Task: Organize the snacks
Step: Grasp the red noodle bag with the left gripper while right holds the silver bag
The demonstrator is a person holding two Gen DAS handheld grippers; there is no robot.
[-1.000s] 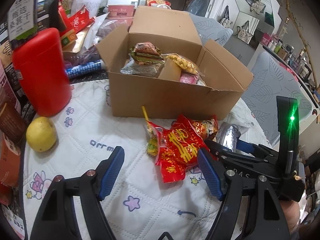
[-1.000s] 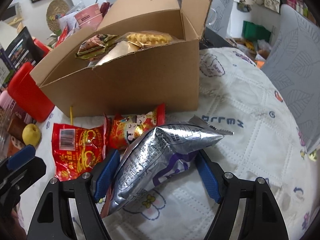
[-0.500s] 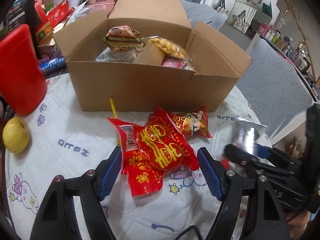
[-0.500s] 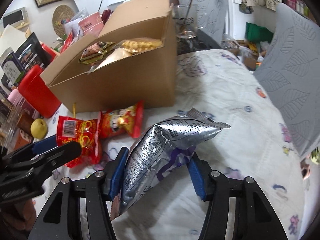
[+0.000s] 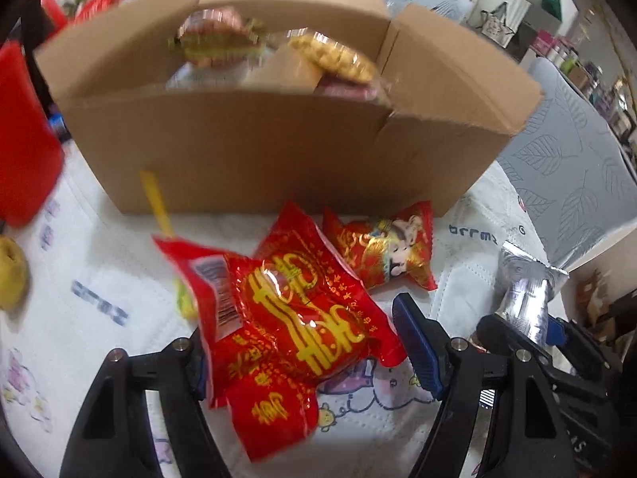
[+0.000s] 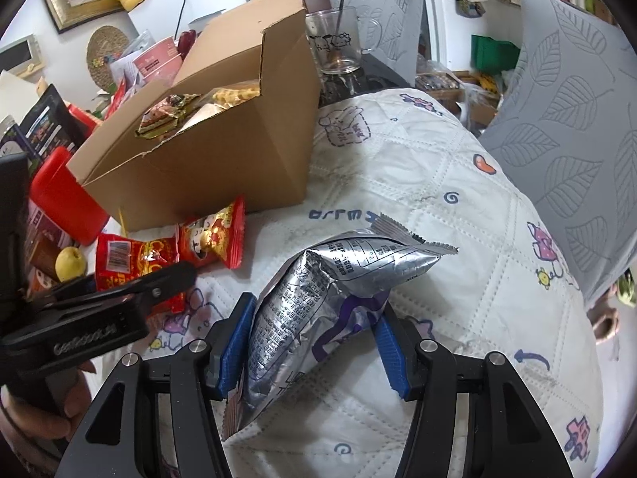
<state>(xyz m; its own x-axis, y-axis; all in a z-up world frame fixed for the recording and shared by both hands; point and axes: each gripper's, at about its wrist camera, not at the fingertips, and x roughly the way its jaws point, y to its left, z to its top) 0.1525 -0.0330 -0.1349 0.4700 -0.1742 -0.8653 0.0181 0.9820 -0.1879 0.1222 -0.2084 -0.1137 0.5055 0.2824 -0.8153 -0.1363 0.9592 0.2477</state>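
Note:
An open cardboard box (image 5: pixel 278 147) holding several snack packs stands on the quilted table cover; it also shows in the right wrist view (image 6: pixel 207 167). My left gripper (image 5: pixel 306 342) is shut on a big red snack bag with gold lettering (image 5: pixel 294 318) and holds it lifted in front of the box. A smaller red snack pack (image 5: pixel 382 255) lies on the cover by the box. My right gripper (image 6: pixel 314 342) is shut on a silver foil snack bag (image 6: pixel 330 290) and holds it above the cover, right of the box. The silver bag shows in the left wrist view (image 5: pixel 525 290).
A red container (image 5: pixel 24 135) and a yellow fruit (image 5: pixel 10 275) sit left of the box. A yellow stick (image 5: pixel 157 203) leans at the box front. A glass mug (image 6: pixel 338 44) stands behind the box. Grey leaf-patterned chair backs (image 6: pixel 577 127) stand at the right.
My left gripper has shut on the big red bag and lifted it toward the box. My right gripper has raised the silver bag and pulled back to the right.

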